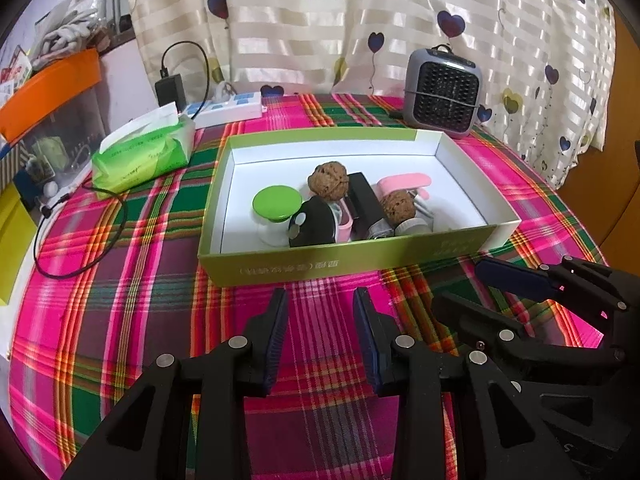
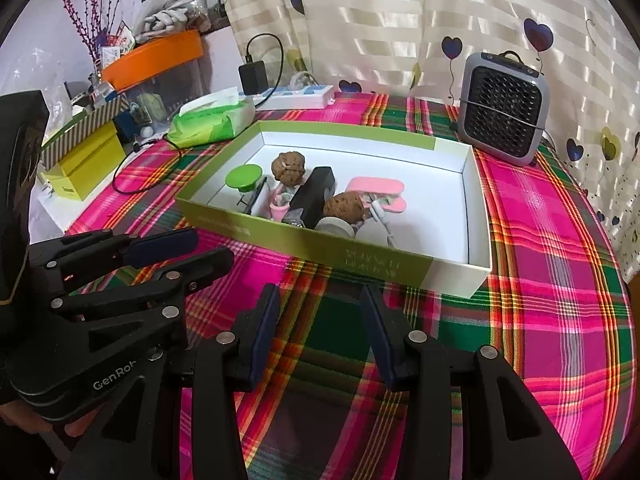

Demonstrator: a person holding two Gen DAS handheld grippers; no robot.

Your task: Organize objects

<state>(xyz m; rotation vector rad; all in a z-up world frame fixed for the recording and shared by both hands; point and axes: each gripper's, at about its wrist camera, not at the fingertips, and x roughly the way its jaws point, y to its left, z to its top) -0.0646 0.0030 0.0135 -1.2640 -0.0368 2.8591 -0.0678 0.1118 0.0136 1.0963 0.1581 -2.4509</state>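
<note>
Beyond both your empty, parted grippers, left gripper (image 1: 320,332) and right gripper (image 2: 320,328), sits the green box (image 1: 340,258), long side toward you, holding walnuts (image 1: 328,181) and clutter, slightly nearer your left.

Open plaid tablecloth (image 1: 132,288) lies bare across the lower half of both views, free passage up to the near wall of the green box (image 1: 344,256). Inside, clutter crowds the box's left and middle; its right end (image 2: 448,208) is bare white floor. Behind, upper right, a grey fan (image 2: 502,108) blocks the corner. Upper left, a tissue pack (image 1: 144,152) and looping black cable (image 1: 80,248) hem the box's flank.
</note>
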